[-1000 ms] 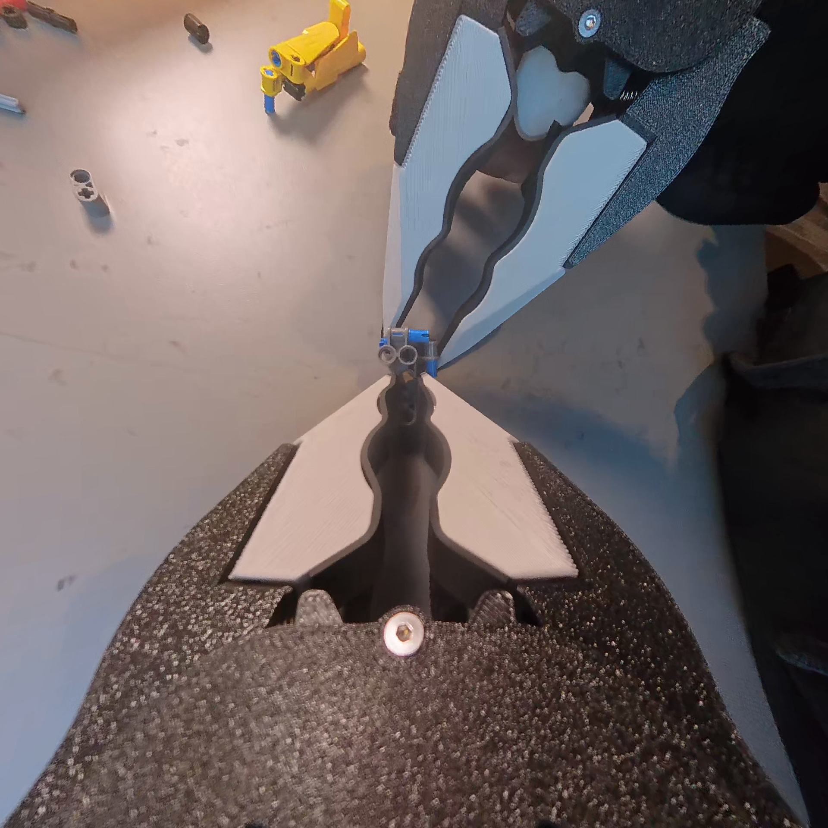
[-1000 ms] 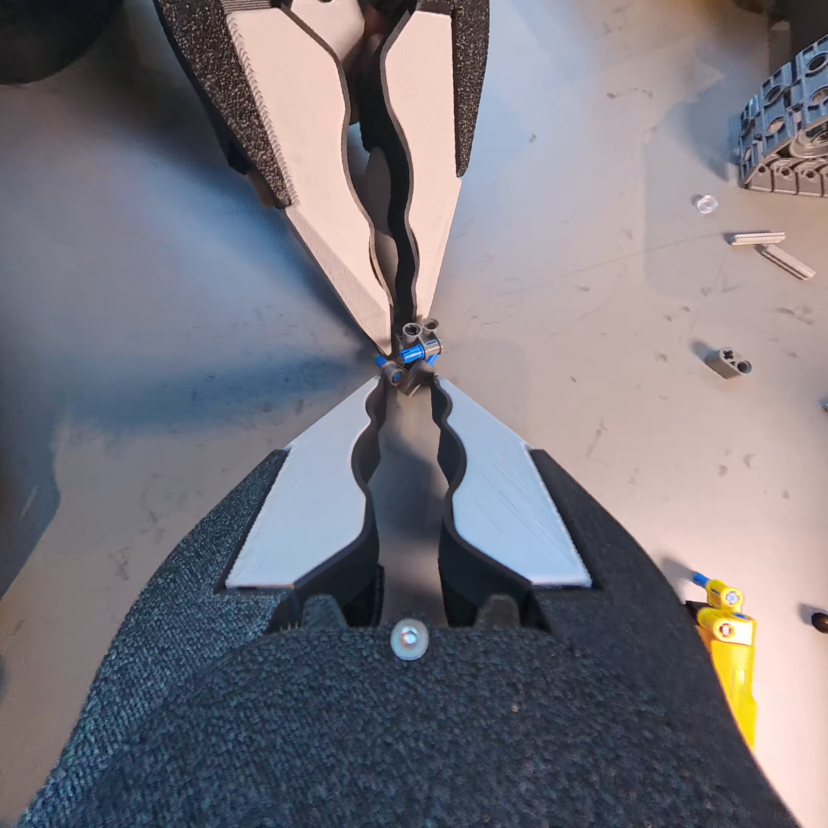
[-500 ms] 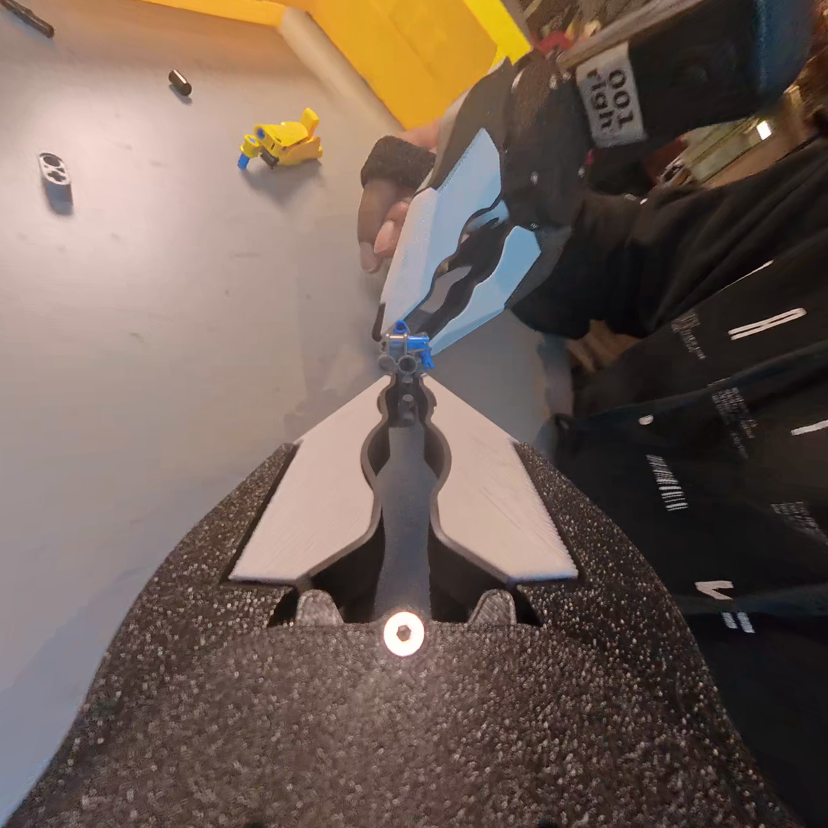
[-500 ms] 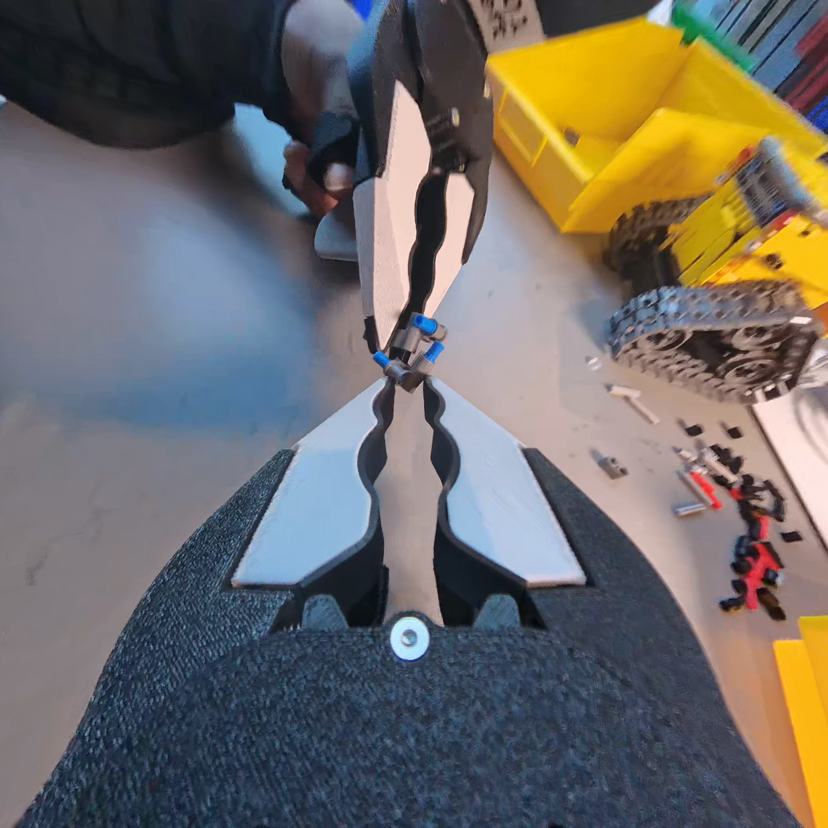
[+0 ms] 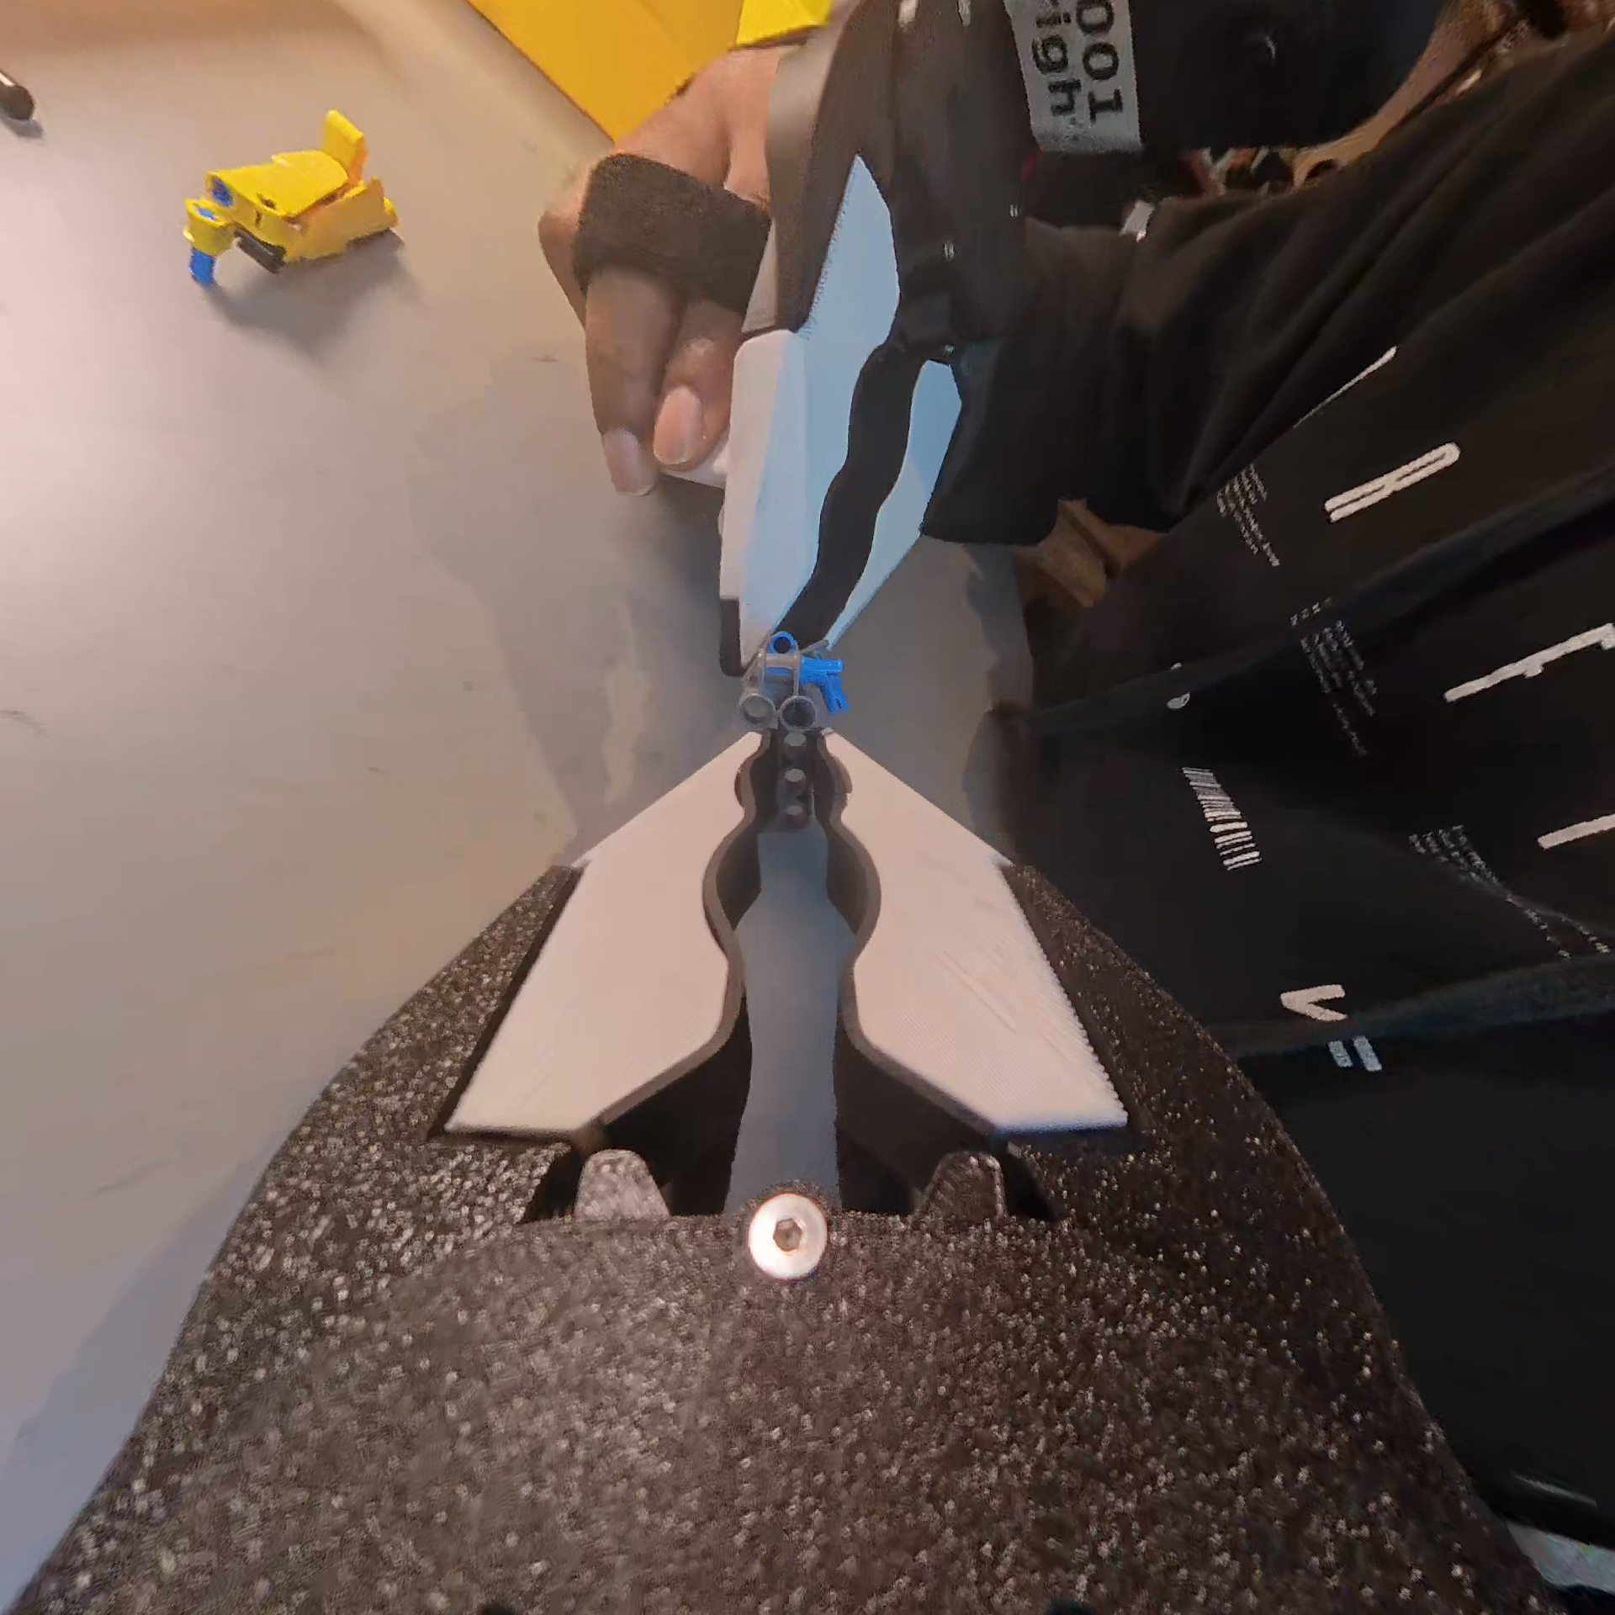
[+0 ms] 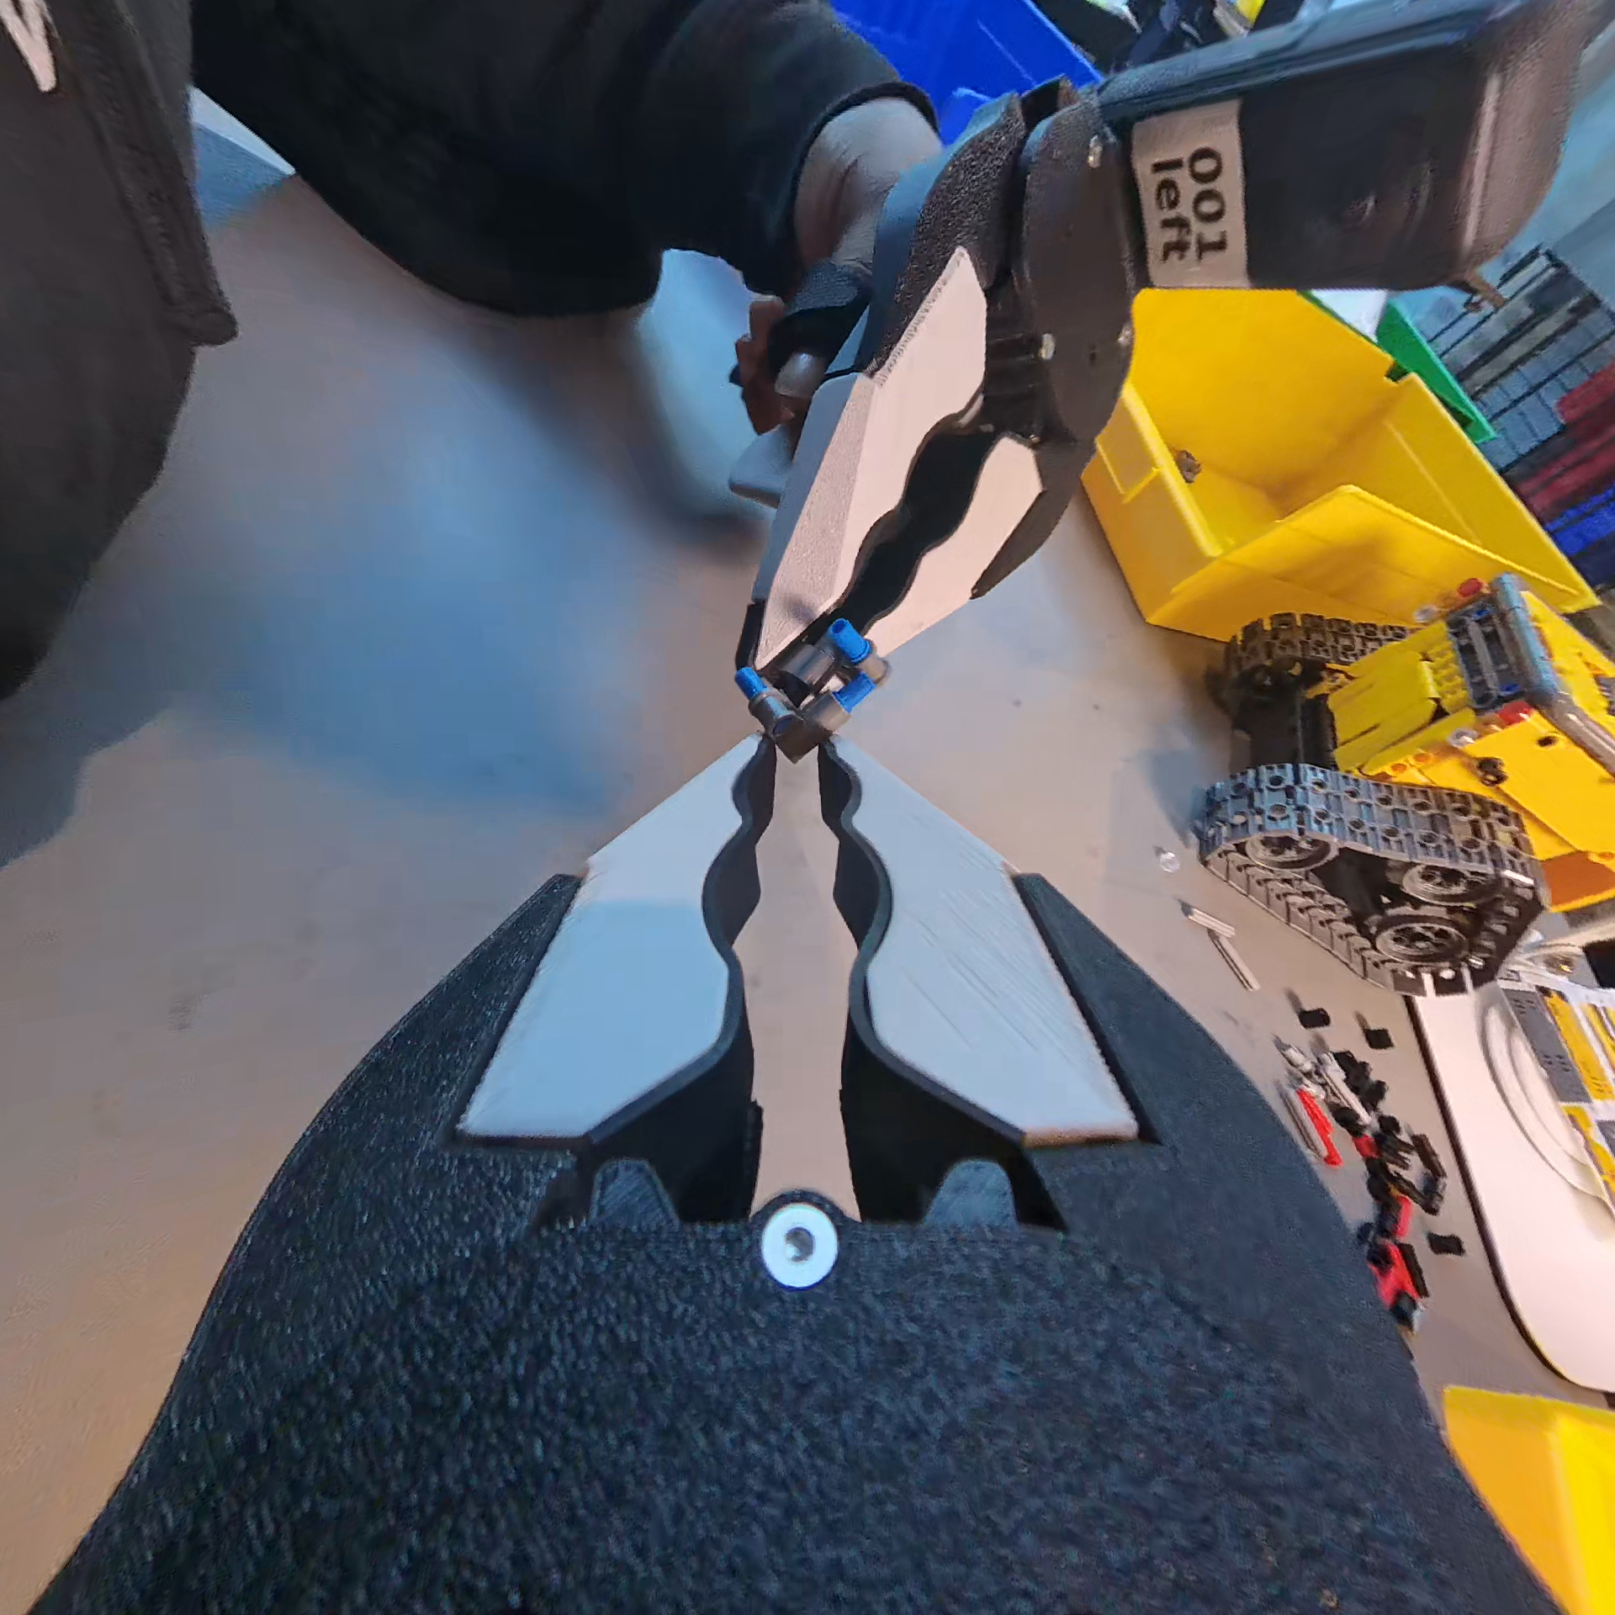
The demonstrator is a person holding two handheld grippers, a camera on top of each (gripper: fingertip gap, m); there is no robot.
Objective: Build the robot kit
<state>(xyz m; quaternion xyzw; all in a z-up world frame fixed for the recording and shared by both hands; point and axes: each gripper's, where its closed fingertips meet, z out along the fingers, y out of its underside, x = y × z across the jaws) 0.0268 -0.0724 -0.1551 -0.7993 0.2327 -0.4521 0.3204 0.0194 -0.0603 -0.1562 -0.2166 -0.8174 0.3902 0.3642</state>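
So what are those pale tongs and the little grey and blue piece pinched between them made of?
The pale flat fingers of the left tongs look like matt printed plastic: fine parallel ridges run across them. Their speckled black shell seems a grainy printed plastic too. The small grey and blue toy-brick piece, pinched by both tongs, looks like smooth moulded plastic with a slight sheen.

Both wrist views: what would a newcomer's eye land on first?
The two grippers meeting tip to tip at centre frame, left gripper and right gripper both shut on one small grey-and-blue connector cluster held above the table. Next, the yellow tracked vehicle and yellow bin on the right of the right view.
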